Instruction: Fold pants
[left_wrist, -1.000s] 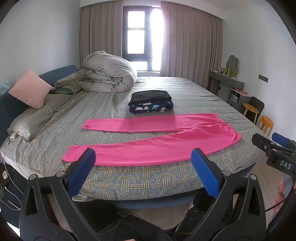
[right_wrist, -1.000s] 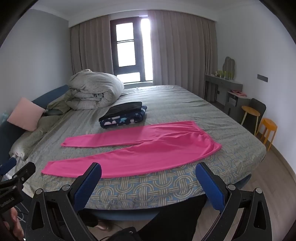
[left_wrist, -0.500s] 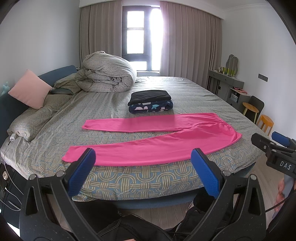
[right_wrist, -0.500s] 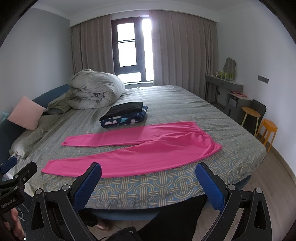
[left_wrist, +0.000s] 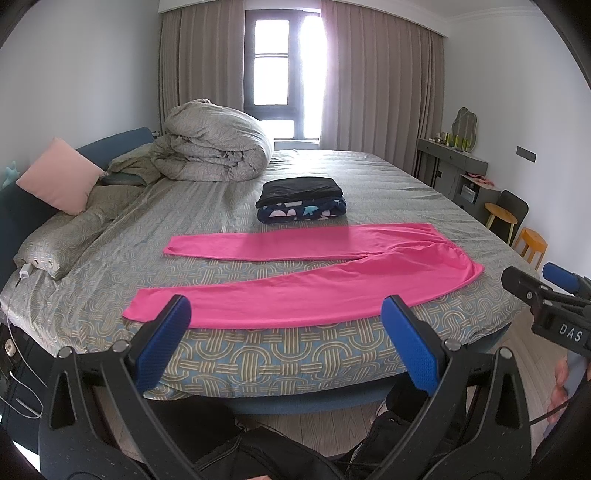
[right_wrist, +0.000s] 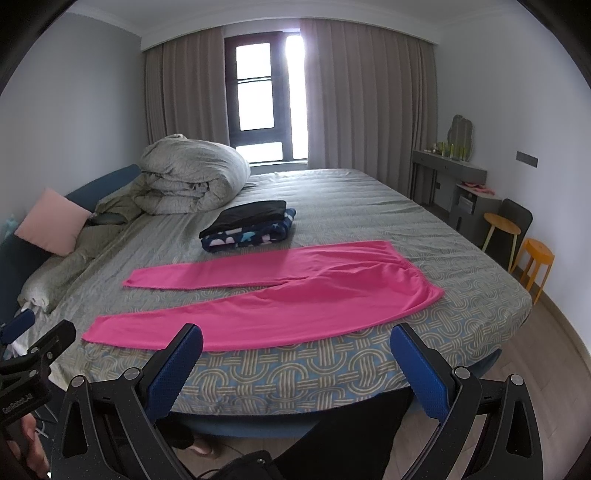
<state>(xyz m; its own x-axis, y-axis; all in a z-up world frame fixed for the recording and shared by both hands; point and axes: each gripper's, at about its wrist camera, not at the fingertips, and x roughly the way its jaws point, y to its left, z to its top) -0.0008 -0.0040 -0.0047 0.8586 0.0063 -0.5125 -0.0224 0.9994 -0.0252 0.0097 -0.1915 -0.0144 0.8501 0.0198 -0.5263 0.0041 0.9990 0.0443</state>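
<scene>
Nothing on the bed has shifted in the past second; the view from each wrist has only drifted slightly. The pink pants lie spread flat near the bed's front edge, legs splayed toward the left, waistband to the right. The left gripper and right gripper hover short of the mattress, jaws wide and empty. Folding appears not yet begun; the next move likely calls for pinching one leg's cuff and waist to lay it over the other.
</scene>
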